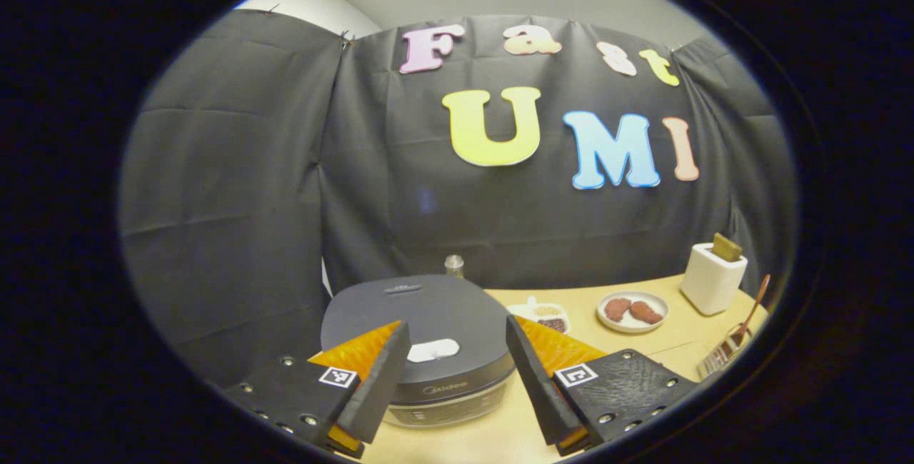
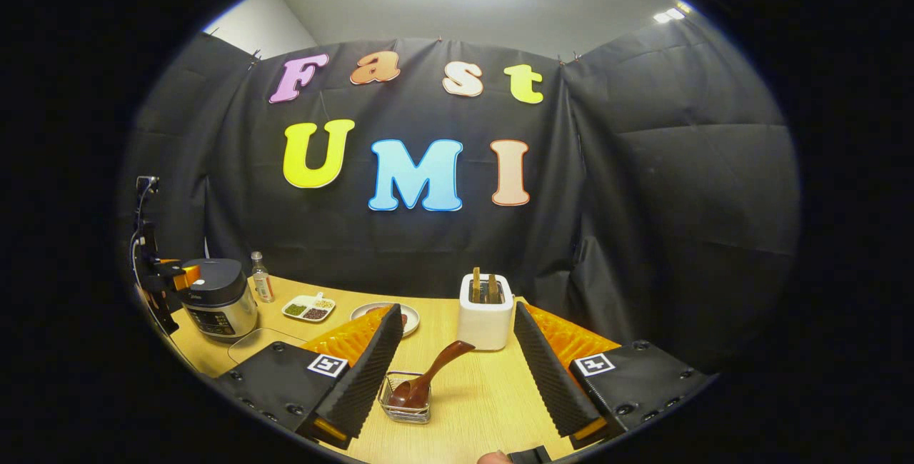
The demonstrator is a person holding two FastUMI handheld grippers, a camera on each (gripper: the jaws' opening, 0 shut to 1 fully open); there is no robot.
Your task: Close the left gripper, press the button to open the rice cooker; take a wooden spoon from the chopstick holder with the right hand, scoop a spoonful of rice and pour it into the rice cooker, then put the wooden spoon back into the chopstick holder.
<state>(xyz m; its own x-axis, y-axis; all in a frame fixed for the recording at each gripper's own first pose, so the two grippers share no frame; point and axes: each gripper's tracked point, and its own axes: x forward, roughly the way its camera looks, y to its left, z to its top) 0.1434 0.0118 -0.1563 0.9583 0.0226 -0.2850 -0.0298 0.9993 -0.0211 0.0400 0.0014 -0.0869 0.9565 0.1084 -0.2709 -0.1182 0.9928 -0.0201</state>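
Note:
The rice cooker (image 1: pixel 428 335) sits close ahead in the left gripper view, lid down, with a white button (image 1: pixel 433 350) at the lid's front. My left gripper (image 1: pixel 455 326) is open, hovering just above and in front of the lid, one finger on each side of the button. In the right gripper view my right gripper (image 2: pixel 458 310) is open above the wire chopstick holder (image 2: pixel 407 396). The wooden spoon (image 2: pixel 435 370) stands in that holder, bowl down and handle leaning right. The rice cooker (image 2: pixel 218 296) shows far left, with the left gripper (image 2: pixel 171 278) beside it.
A white toaster (image 2: pixel 485 321) stands behind the holder. A plate (image 2: pixel 410 318) with brown food and a divided dish of grains (image 2: pixel 308 308) lie between toaster and cooker. A small bottle (image 2: pixel 261 285) stands by the cooker. Black cloth walls close the table's back and sides.

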